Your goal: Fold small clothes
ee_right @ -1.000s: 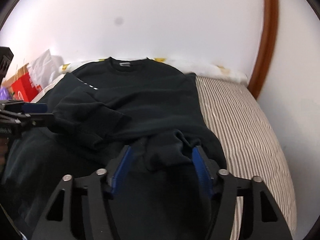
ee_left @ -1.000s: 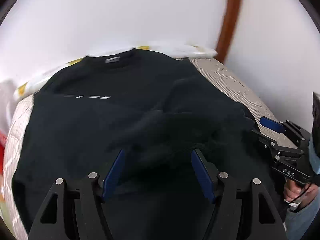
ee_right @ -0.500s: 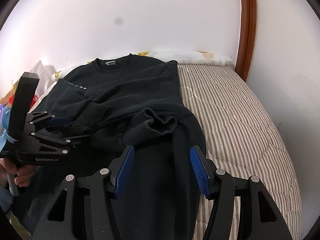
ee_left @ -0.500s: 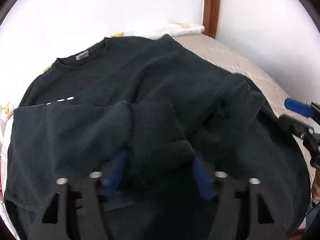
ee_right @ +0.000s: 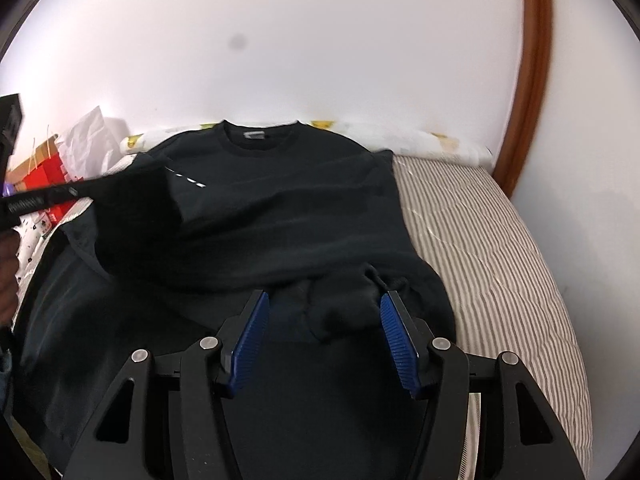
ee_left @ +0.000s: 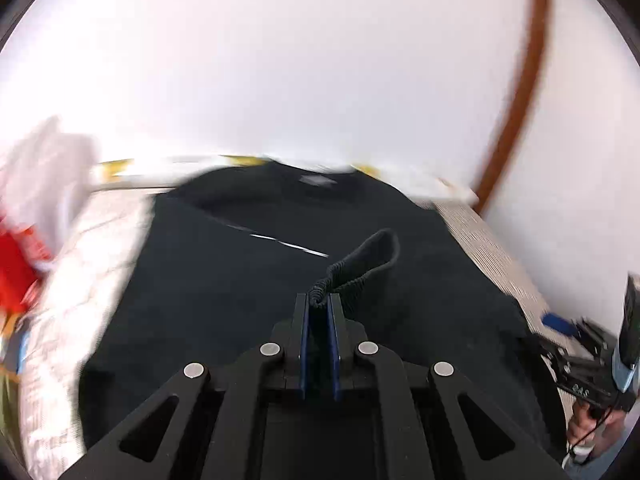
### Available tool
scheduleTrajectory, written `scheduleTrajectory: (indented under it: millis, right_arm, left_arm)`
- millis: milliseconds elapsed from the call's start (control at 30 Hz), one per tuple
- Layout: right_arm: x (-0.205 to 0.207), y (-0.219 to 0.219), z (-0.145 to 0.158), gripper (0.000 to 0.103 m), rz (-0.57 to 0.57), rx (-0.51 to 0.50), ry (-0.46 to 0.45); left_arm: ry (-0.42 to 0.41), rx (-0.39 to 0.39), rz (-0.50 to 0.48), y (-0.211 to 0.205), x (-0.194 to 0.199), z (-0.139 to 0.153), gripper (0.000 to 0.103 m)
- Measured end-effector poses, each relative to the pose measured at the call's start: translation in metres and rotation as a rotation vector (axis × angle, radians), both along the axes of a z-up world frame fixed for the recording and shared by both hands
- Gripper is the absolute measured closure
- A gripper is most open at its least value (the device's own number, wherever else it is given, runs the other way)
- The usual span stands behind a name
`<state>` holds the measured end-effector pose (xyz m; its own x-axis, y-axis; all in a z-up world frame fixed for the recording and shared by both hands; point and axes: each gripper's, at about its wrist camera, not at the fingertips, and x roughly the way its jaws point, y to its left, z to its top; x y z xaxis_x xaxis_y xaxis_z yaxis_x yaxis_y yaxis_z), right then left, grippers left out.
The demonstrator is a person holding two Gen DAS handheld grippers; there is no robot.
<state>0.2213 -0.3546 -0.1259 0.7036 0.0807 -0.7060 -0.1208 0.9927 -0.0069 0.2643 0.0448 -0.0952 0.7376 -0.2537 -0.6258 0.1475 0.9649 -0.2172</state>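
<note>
Striped bed (ee_right: 500, 248), left hand-held gripper (ee_left: 319, 304) pinching sweatshirt (ee_right: 288, 200) cuff (ee_left: 368, 256), right hand-held gripper (ee_right: 324, 312) spread.

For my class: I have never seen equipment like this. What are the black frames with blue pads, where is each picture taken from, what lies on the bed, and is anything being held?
A person holds a two-finger tool in each hand; no robot arm. A fisheye camera on each tool looks along its fingers. In the left view, the left tool is shut on the ribbed cuff of a black long-sleeved sweatshirt. In the right view, the right tool is open over the other bunched sleeve, gripping nothing. The sweatshirt lies on a striped quilted mattress.
</note>
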Motion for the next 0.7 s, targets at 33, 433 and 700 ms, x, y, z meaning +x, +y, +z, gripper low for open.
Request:
scheduleTrajectory:
  millis: [33, 433, 700]
  right_arm:
    - [0.002, 0.005, 0.002, 0.046, 0.007, -0.005, -0.003]
    - [0.022, 0.040, 0.000, 0.046, 0.032, -0.080, 0.008]
    - [0.050, 0.021, -0.010, 0.046, -0.047, -0.097, 0.021]
  left_arm:
    - [0.002, -0.011, 0.046, 0.018, -0.002, -0.001, 0.094]
    - [0.249, -0.190, 0.236, 0.126, -0.004, -0.072, 0.079]
    - [0.244, -0.066, 0.139, 0.092, 0.023, -0.075, 0.041]
